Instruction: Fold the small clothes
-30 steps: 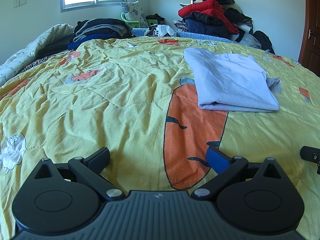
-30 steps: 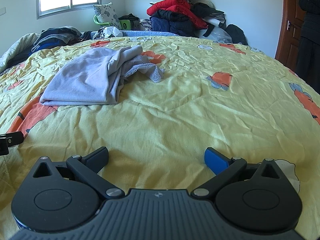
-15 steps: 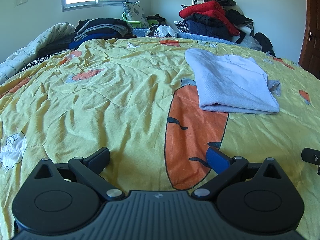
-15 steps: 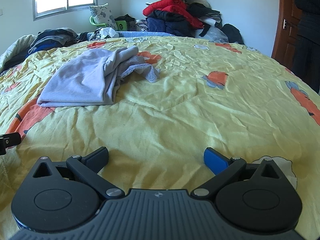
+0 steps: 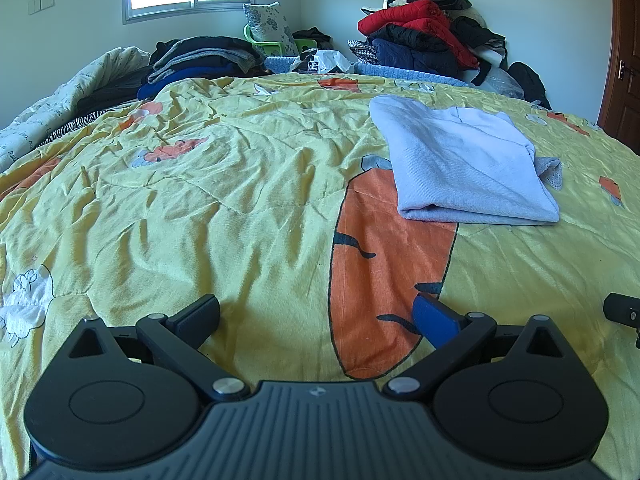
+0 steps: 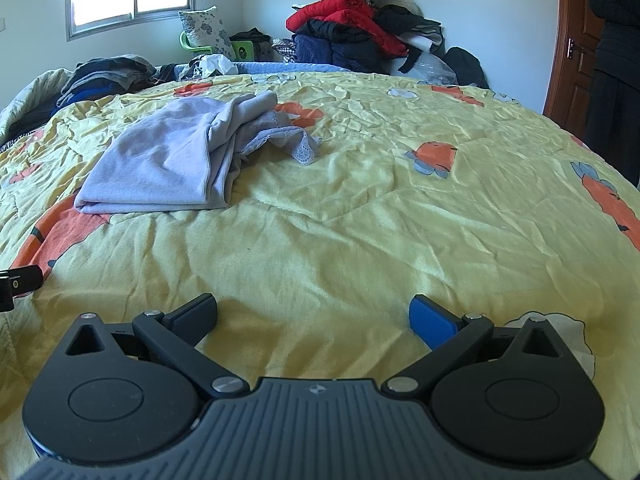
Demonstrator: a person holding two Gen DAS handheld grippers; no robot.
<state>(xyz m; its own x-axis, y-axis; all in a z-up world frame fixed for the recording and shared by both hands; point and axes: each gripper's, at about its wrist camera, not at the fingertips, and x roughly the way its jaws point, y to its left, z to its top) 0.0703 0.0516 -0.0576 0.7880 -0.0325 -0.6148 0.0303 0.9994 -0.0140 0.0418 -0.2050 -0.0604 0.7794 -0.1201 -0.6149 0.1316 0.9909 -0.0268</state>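
Lavender folded garment (image 5: 464, 168) laid on the yellow quilt (image 5: 240, 200), lace edge (image 6: 298, 142) left untucked, left gripper (image 5: 316, 314) and right gripper (image 6: 314, 312) held spread wide, nothing grasped, well apart from it.

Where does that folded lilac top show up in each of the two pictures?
Left wrist view: the top lies right of centre, partly on the quilt's big orange patch.
Right wrist view: the top lies left of centre.
Shared landmark: the red jacket on the far pile.
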